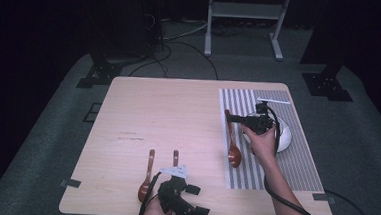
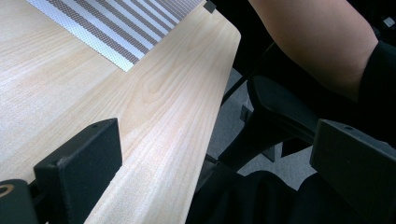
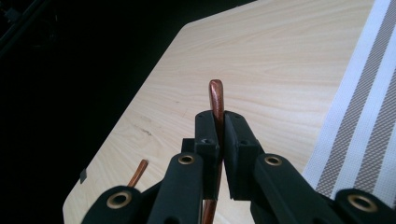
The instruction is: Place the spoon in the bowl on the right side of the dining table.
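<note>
The right tool [image 1: 234, 118] is clamped on the handle of a brown spoon [image 1: 232, 142], near the handle's far end. In the right gripper view the two jaws of the tool [image 3: 218, 140] press against the handle from both sides, and the spoon's [image 3: 216, 100] rounded handle tip sticks out just past them. The spoon's bowl points toward the person and lies over the left edge of the striped mat [image 1: 295, 159]. Whether the bowl touches the mat cannot be told. A white bowl [image 1: 284, 136] sits on the mat just behind the right hand [image 1: 261, 142].

The left tool [image 1: 199, 200] is at the near edge of the table [image 1: 168, 111], its jaws wide apart and holding nothing. In the left gripper view the tool [image 2: 215, 158] points along the table's [image 2: 154, 102] near edge, with the mat's [image 2: 121, 28] corner ahead.

Two more spoons lie on the table by the left hand [image 1: 159, 213]: one [image 1: 146, 177] just left of the tool, the other [image 1: 175, 157] partly hidden beneath it.
</note>
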`<state>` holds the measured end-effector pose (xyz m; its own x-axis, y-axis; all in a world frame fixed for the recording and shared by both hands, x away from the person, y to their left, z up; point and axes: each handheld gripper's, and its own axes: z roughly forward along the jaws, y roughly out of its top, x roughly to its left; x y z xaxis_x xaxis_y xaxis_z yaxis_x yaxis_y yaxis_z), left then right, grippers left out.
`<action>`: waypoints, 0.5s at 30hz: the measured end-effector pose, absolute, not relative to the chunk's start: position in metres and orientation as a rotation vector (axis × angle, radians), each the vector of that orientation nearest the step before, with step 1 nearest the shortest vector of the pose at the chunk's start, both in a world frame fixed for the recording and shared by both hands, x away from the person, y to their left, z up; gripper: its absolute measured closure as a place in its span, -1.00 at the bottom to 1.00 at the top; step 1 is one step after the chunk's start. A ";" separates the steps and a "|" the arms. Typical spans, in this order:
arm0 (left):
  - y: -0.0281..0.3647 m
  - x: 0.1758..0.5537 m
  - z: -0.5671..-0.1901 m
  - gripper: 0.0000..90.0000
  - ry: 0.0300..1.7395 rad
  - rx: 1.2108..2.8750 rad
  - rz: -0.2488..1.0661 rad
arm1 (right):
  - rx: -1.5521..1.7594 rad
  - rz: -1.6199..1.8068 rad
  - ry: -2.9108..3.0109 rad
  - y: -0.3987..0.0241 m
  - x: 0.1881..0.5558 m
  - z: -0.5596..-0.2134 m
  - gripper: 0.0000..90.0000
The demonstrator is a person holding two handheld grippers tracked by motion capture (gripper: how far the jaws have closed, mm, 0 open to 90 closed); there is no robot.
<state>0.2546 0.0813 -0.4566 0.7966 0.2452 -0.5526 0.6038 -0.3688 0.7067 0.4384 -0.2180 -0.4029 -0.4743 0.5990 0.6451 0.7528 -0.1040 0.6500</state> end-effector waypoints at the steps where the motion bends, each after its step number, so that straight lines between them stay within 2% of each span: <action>1: 0.081 0.255 -0.457 -0.98 0.636 1.955 -0.437 | -1.531 -1.631 -2.000 -0.218 0.439 -0.402 0.88; 15: 0.082 0.256 -0.457 -0.98 0.639 1.955 -0.439 | -1.611 -1.660 -1.994 -0.237 0.456 -0.386 0.88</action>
